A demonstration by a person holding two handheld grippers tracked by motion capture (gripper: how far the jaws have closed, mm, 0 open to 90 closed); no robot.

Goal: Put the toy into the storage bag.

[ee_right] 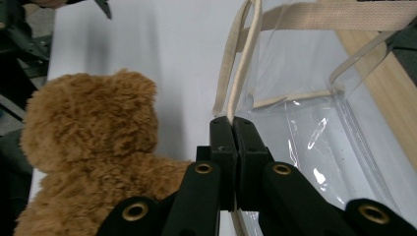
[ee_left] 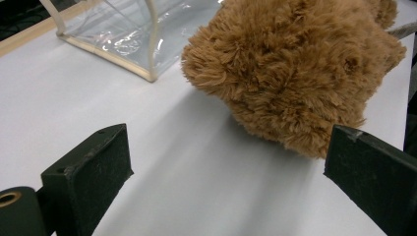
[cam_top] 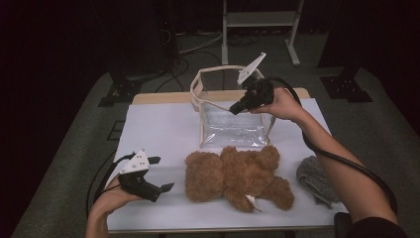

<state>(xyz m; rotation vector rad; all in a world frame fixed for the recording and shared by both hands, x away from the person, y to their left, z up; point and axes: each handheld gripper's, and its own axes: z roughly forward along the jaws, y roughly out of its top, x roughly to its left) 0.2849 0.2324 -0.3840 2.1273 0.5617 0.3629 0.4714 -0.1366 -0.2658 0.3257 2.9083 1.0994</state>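
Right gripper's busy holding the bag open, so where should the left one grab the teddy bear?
Grip the teddy bear by its head, coming level from the left. It lies flat, head nearest the open left gripper, and the soft round head should squeeze between the jaws.

No legible txt, labels or nos. anywhere.

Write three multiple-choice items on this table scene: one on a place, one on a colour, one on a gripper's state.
1. Where does the fluffy brown teddy bear lie?
A. inside the bag
B. on the white table, in front of the clear plastic bag with beige trim
C. on the floor

2. What colour is the crumpled cloth right of the bear?
A. grey
B. red
C. yellow

3. How is the left gripper?
A. shut on the bear
B. shut on the cloth
C. open

B: it lies on the tabletop, outside the bag.
A: grey fabric.
C: jaws apart, nothing between.
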